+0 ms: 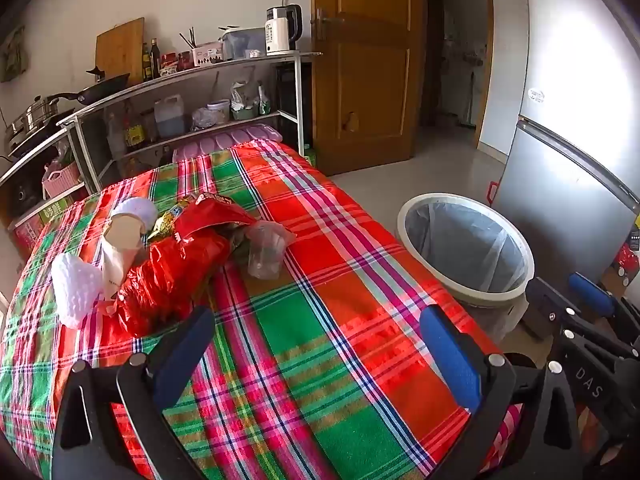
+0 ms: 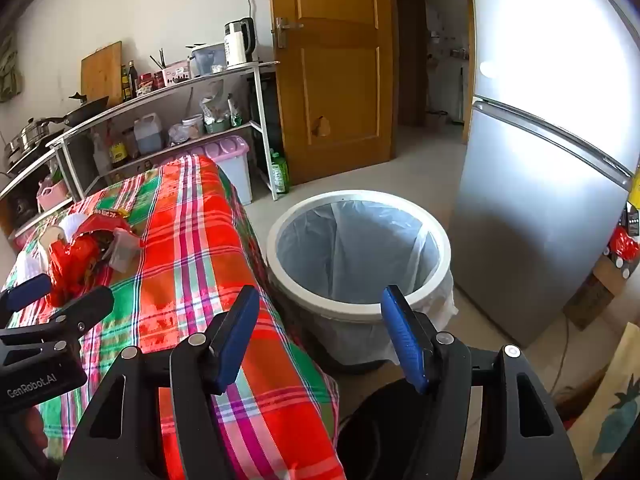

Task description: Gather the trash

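We found the left gripper point(image 1: 316, 354) with its jaws spread wide and nothing between them, low in the left wrist frame, above a plaid cloth point(image 1: 360, 280) that covered the whole work surface. The right gripper point(image 2: 320, 338) likewise stood wide apart and empty, at the bottom centre of the right wrist frame, over the cloth's edge and the near rim of a lined waste bin point(image 2: 358, 252) standing on the floor just beside the surface. The trash lay heaped at the centre left of the left wrist frame: a red snack bag point(image 1: 176, 268), a clear plastic bag point(image 1: 266, 250) touching it, and white foam netting point(image 1: 76, 288). Beyond, we noted a shelf rack point(image 1: 192, 76) along the wall, a wooden door point(image 1: 364, 64) and a silver refrigerator point(image 2: 540, 160) at right.
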Available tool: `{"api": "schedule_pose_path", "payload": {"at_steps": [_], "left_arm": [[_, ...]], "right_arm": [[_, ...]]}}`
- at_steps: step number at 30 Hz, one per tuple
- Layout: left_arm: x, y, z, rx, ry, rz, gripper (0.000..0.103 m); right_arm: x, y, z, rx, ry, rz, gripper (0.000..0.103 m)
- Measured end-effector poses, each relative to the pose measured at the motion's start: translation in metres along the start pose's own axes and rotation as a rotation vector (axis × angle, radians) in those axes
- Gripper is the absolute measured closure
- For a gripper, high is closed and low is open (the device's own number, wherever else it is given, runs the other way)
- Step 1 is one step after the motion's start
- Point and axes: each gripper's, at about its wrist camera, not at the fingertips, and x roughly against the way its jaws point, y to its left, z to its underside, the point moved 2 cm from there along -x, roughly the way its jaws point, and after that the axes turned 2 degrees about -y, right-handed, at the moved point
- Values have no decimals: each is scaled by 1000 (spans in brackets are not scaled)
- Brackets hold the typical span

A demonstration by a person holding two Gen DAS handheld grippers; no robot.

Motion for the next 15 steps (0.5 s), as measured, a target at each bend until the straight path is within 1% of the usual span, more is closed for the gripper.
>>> {"api": "schedule_pose_path", "payload": {"at_steps": [10,11,15], "left_arm": [[1,0,1,-4,-4,-1,0],[0,0,1,-4,-3,-2,0],[2,-4,1,0,-5,-7,0]], "right_arm": [[2,4,-1,3,-13,17,39],[1,0,0,2,-13,-3,39],[1,2,1,3,-14,-1,39]]}}
